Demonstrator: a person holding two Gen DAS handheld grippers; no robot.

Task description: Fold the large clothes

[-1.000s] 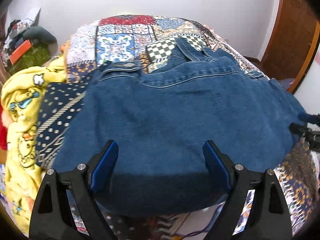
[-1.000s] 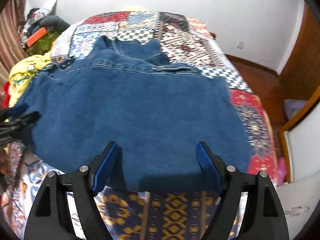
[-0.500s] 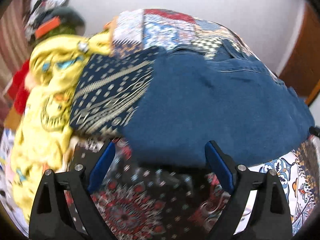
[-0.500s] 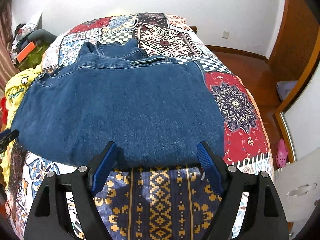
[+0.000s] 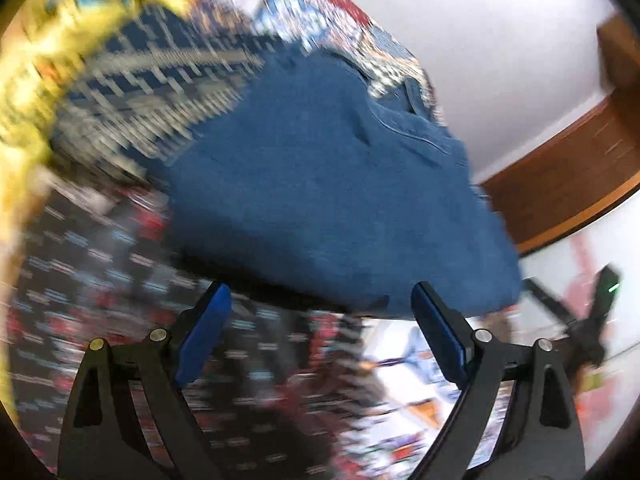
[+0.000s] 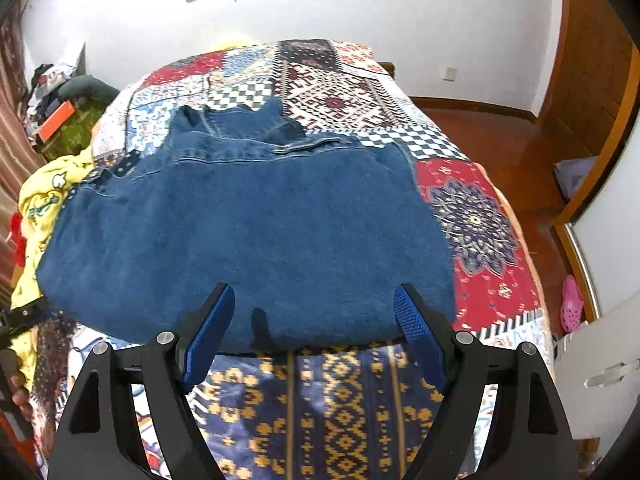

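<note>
Bed (image 6: 476, 216) under a patchwork quilt, bearing the folded jeans (image 6: 248, 240) flat across its near half, beside a yellow cloth (image 6: 40, 196) at the left edge. Right tongs (image 6: 312, 312) spread, empty, above the jeans' near hem. Left tongs (image 5: 320, 308) spread, empty, by the jeans' corner; view blurred.

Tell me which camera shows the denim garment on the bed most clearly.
The right wrist view: the denim garment lies sharp and whole there, collar and seams readable. The left wrist view shows it tilted and smeared by motion blur, its near edge just beyond the open fingers.
</note>
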